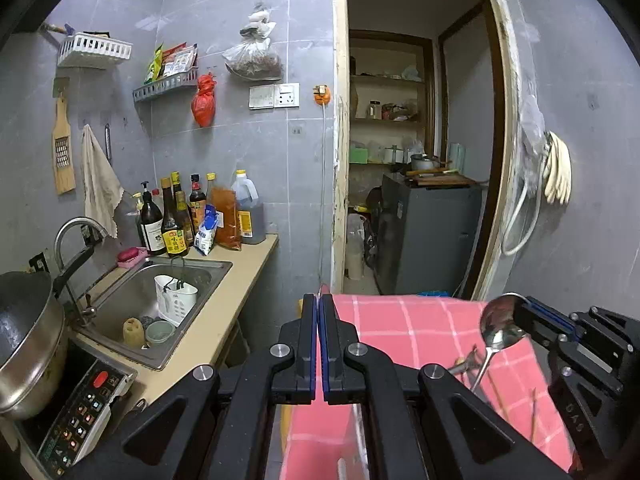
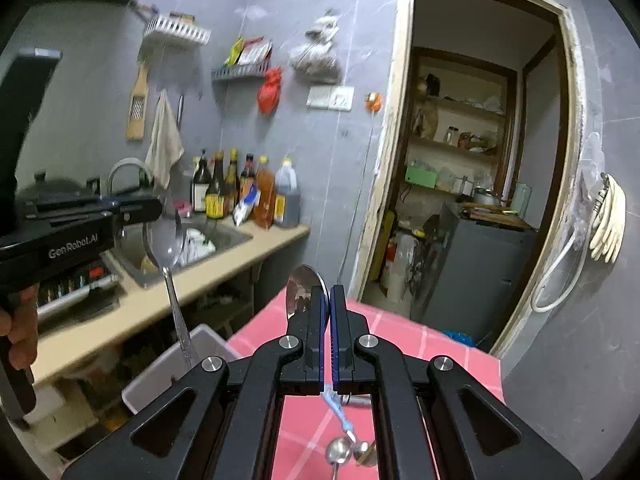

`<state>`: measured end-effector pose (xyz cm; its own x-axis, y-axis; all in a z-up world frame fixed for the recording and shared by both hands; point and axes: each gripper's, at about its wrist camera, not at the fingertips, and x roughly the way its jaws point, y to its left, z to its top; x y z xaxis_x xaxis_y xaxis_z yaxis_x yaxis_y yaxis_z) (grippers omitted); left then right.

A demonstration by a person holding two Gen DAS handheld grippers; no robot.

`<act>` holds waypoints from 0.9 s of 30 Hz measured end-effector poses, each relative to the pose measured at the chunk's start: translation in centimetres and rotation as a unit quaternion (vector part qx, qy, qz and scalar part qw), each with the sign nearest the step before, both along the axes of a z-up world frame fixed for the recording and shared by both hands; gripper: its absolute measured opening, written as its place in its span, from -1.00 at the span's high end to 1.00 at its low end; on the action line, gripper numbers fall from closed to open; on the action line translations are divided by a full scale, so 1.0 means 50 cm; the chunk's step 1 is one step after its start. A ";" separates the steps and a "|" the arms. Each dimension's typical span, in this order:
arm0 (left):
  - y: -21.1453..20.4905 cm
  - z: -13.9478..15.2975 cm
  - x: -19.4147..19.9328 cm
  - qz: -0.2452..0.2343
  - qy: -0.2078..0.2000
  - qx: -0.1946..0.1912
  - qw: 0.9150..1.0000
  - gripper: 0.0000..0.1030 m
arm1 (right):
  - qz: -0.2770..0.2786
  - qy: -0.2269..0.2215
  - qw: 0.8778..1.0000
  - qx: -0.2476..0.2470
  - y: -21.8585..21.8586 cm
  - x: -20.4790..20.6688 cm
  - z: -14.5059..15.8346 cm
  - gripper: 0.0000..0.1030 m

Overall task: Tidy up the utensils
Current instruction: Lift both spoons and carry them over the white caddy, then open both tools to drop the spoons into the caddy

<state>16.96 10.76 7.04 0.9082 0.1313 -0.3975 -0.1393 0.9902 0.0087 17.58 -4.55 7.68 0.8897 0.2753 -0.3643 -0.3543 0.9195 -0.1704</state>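
spoon handle (image 2: 182, 332) blurred (tip behind gripper)

A small home kitchen — grey tiled walls, a steel sink (image 1: 160, 280) set in a beige surface (image 1: 224, 320), dark sauce bottles (image 1: 176, 216) crowded behind it, and a big metal pot (image 1: 28, 344) on an induction cooker (image 1: 80, 412). Through the open doorway (image 1: 420, 140) — wooden pantry shelves (image 1: 386, 120).

Open air lay ahead over the pink checked cloth (image 1: 420, 320) toward the doorway (image 1: 420, 140). The beige counter (image 1: 224, 320) and sink (image 1: 160, 300) hemmed the left, bottles (image 1: 188, 216) lining the wall. A grey bin (image 2: 176, 372) stood just beside the cloth's left edge.
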 end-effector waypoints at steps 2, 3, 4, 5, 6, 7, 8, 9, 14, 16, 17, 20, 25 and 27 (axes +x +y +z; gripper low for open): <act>-0.009 -0.016 -0.007 -0.009 0.000 0.011 1.000 0.96 | -0.001 0.011 1.000 -0.013 0.009 -0.001 -0.020 0.95; -0.016 -0.020 -0.009 -0.013 0.002 0.017 1.000 0.96 | -0.002 0.018 1.000 -0.015 0.010 -0.001 -0.029 0.95; -0.022 -0.027 -0.010 -0.020 0.006 0.025 0.999 0.96 | -0.002 0.028 0.999 -0.015 0.011 -0.001 -0.039 0.95; -0.027 -0.032 -0.010 -0.025 0.009 0.028 0.999 0.96 | 0.000 0.036 0.999 -0.014 0.006 0.003 -0.048 0.95; -0.031 -0.038 -0.010 -0.032 0.015 0.028 0.999 0.96 | 0.001 0.045 0.999 -0.013 0.005 0.004 -0.056 0.95; -0.033 -0.044 -0.008 -0.040 0.024 0.025 0.999 0.96 | 0.002 0.053 0.999 -0.012 0.004 0.004 -0.064 0.94; -0.035 -0.050 -0.007 -0.046 0.030 0.020 0.998 0.95 | 0.003 0.058 0.998 -0.009 0.003 0.006 -0.071 0.94; -0.036 -0.056 -0.005 -0.053 0.040 0.012 0.998 0.95 | 0.002 0.064 0.998 -0.003 -0.001 0.007 -0.077 0.94; -0.028 -0.079 0.000 -0.070 0.073 -0.034 0.994 0.94 | 0.006 0.089 0.995 0.032 -0.028 0.015 -0.092 0.93; -0.022 -0.084 0.000 -0.069 0.079 -0.048 0.993 0.94 | 0.010 0.089 0.995 0.036 -0.029 0.014 -0.096 0.93; -0.019 -0.086 0.000 -0.069 0.081 -0.054 0.993 0.94 | 0.012 0.086 0.996 0.036 -0.029 0.012 -0.098 0.93; -0.013 -0.090 0.000 -0.072 0.087 -0.069 0.991 0.93 | 0.026 0.081 0.996 0.031 -0.019 0.005 -0.099 0.93; 0.001 -0.095 0.002 -0.075 0.097 -0.098 0.988 0.92 | 0.061 0.083 0.995 0.016 0.009 -0.003 -0.100 0.93; 0.008 -0.096 -0.001 -0.074 0.100 -0.112 0.986 0.92 | 0.071 0.093 0.993 0.018 0.015 -0.004 -0.102 0.90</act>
<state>16.92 11.18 2.25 0.8111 -0.1093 -0.5746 -0.0101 0.9796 -0.2005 17.37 -3.81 2.57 0.7593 0.4094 -0.5059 -0.5037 0.8619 -0.0584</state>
